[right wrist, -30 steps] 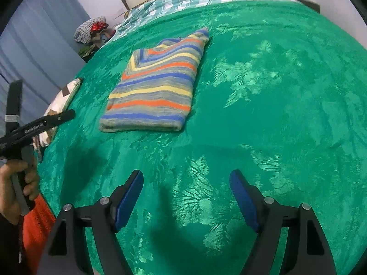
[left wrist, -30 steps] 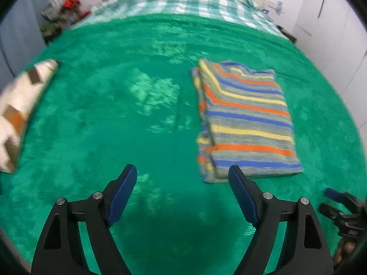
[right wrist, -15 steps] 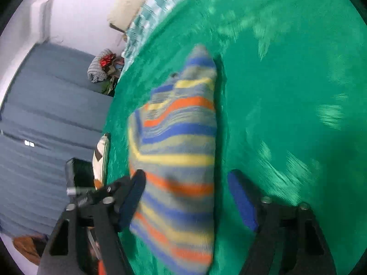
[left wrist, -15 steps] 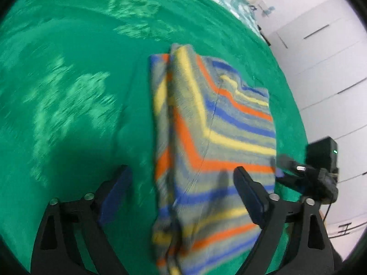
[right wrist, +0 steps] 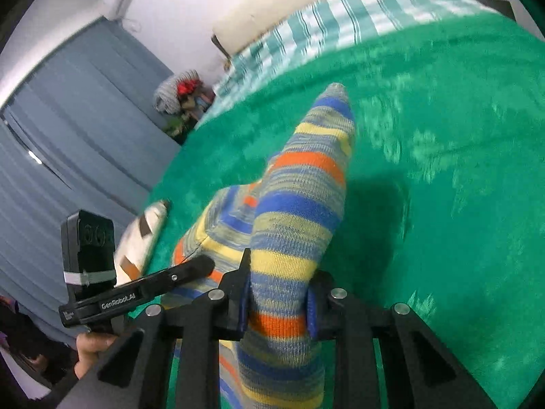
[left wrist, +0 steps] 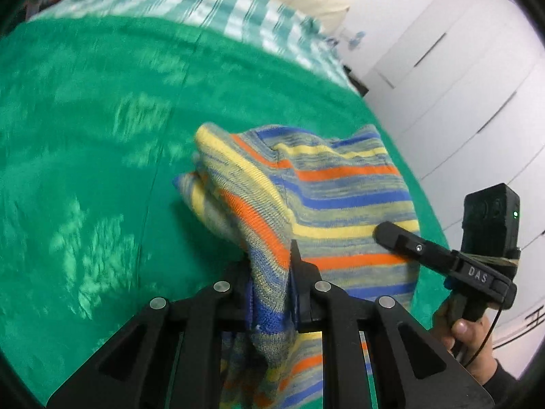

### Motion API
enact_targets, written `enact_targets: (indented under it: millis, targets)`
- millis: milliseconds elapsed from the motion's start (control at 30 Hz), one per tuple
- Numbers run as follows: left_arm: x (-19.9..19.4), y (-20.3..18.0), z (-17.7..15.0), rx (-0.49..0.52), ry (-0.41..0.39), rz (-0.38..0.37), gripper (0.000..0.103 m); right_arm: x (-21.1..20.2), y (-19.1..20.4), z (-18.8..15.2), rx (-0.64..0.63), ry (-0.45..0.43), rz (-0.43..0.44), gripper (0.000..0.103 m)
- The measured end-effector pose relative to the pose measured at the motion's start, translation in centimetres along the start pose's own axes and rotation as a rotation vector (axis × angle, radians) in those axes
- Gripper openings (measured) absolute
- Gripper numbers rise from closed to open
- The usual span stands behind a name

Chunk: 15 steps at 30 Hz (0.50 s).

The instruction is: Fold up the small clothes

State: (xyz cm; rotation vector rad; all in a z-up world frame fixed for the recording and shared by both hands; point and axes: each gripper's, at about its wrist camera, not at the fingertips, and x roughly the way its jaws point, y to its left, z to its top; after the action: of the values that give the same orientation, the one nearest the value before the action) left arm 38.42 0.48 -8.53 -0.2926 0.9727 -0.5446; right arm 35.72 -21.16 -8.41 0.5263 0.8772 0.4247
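Partly hidden, striped sweater fills both claws' clamped jaws.

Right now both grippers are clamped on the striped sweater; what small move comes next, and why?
Probably carry both grippers forward together, folding the near edge over the far half. The left gripper and right gripper each pinch a near corner of the striped sweater, which is lifted at the near end while its far end seems to rest on the green blanket.

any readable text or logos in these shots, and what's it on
"DAS" on the right gripper, side of its body.
"GenRobot.AI" on the left gripper, side of its body.
A small white logo beside "GenRobot.AI": too small to read.
Dark marks on the wall at the left view's right edge: cut off, unreadable.
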Motion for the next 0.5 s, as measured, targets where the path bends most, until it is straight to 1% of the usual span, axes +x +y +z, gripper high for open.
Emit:
enact_targets:
  millis: [33, 67, 100, 133, 167, 200, 233, 267, 300, 333, 400, 433, 500]
  targets:
    - [0.5, -0.3, 0.0, 0.011, 0.001, 0.024, 0.025, -0.1, -0.5, 0.3, 0.019, 0.004, -0.001, 0.026]
    - [1.7, -0.2, -0.1, 0.013, 0.026, 0.057, 0.047, 0.2, -1.1, 0.3, 0.046, 0.02, -0.015, 0.029]
    - [3.4, 0.3, -0.4, 0.013, 0.085, 0.116, 0.074, 0.6, -2.1, 0.1, 0.078, 0.043, -0.044, 0.038]
    - [5.0, 0.9, -1.3, 0.009, 0.152, 0.205, 0.076, 1.2, -3.2, -0.2, 0.098, 0.08, -0.09, 0.047]
    - [5.9, 1.6, -2.3, -0.002, 0.193, 0.273, 0.068, 2.1, -4.5, -0.9, 0.105, 0.144, -0.173, 0.069]
    - [5.8, 2.1, -3.4, -0.017, 0.204, 0.284, 0.066, 2.3, -5.5, -1.5, 0.113, 0.189, -0.268, 0.073]
    - [4.8, 2.3, -4.6, -0.031, 0.182, 0.263, 0.067, 1.7, -6.2, -2.2, 0.115, 0.194, -0.324, 0.073]
    - [3.4, 2.1, -5.7, -0.021, 0.15, 0.28, 0.069, 0.3, -6.5, -2.8, 0.102, 0.163, -0.331, 0.074]
    - [2.1, 1.4, -6.6, 0.011, 0.124, 0.33, 0.076, -1.5, -6.2, -3.4, 0.078, 0.128, -0.341, 0.074]
    - [0.7, 0.3, -7.5, 0.064, 0.092, 0.387, 0.08, -2.8, -5.7, -3.9, 0.056, 0.111, -0.353, 0.075]
    - [-1.6, -2.2, -9.0, 0.164, 0.027, 0.472, 0.096, -5.0, -4.2, -5.0, 0.003, 0.088, -0.382, 0.08]
    - [-2.4, -3.1, -9.6, 0.198, 0.006, 0.503, 0.099, -6.1, -3.2, -5.8, -0.029, 0.083, -0.398, 0.081]
    - [-3.9, -5.4, -10.4, 0.259, -0.026, 0.588, 0.1, -7.7, -1.6, -7.4, -0.079, 0.09, -0.42, 0.082]
